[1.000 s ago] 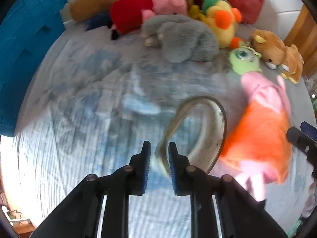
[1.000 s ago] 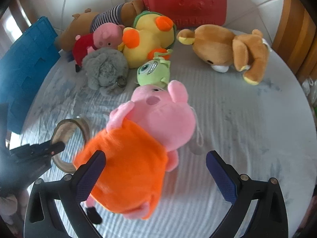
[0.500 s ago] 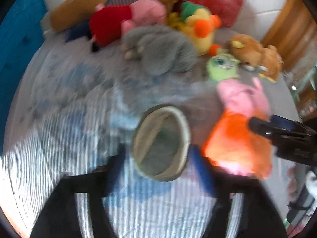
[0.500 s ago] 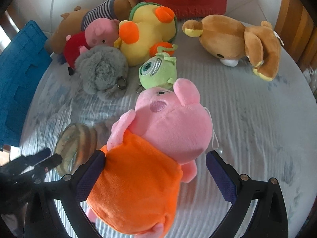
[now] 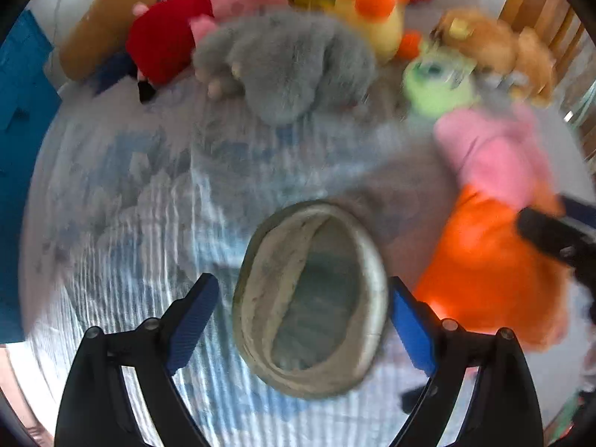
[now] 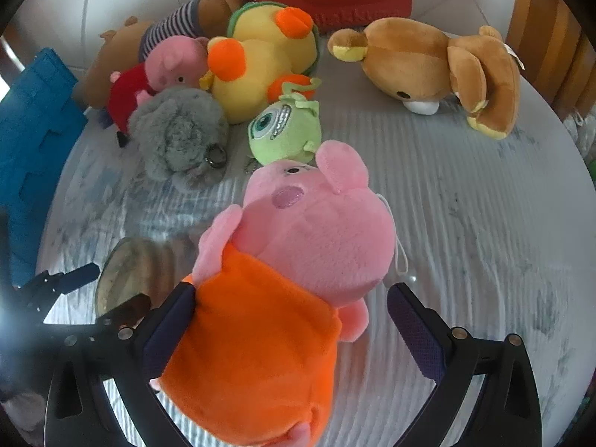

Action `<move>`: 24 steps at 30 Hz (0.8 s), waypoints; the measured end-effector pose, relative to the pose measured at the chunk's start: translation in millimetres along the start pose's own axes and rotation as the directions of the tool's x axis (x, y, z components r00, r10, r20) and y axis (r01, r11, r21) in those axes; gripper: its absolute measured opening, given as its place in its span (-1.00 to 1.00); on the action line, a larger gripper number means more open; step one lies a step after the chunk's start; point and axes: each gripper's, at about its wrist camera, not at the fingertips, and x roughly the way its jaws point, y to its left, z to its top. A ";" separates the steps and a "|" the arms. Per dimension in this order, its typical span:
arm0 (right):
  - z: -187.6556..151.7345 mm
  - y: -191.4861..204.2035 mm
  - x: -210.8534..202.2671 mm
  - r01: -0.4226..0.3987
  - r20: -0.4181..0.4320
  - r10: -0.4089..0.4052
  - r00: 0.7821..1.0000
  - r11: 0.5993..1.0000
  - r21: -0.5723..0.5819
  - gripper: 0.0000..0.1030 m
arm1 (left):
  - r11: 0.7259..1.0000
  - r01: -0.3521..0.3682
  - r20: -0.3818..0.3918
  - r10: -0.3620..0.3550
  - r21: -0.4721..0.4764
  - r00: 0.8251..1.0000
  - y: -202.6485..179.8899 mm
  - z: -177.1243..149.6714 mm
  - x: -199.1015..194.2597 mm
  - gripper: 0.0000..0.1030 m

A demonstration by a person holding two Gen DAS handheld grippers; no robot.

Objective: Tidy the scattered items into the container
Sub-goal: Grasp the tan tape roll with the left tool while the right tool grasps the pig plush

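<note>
Two grippers over the bed, one at a tape roll, one at a plush pig

From the left, the left gripper (image 5: 300, 318) had just been opening and stood wide astride the tape roll (image 5: 311, 300), pads clear of it, the roll lying on the striped sheet (image 6: 465, 193); just right of it the pink pig in orange (image 6: 275, 298) sat between the right gripper's (image 6: 290, 331) spread jaws, left pad touching its orange body, right pad apart, so not clamped
</note>
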 end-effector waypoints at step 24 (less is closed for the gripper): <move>0.8 39.9 47.0 -0.032 -0.102 0.021 0.995 0.994 -0.108 0.99 | 0.995 0.018 0.006 -0.018 -0.100 1.000 32.4 -46.6 32.4 0.36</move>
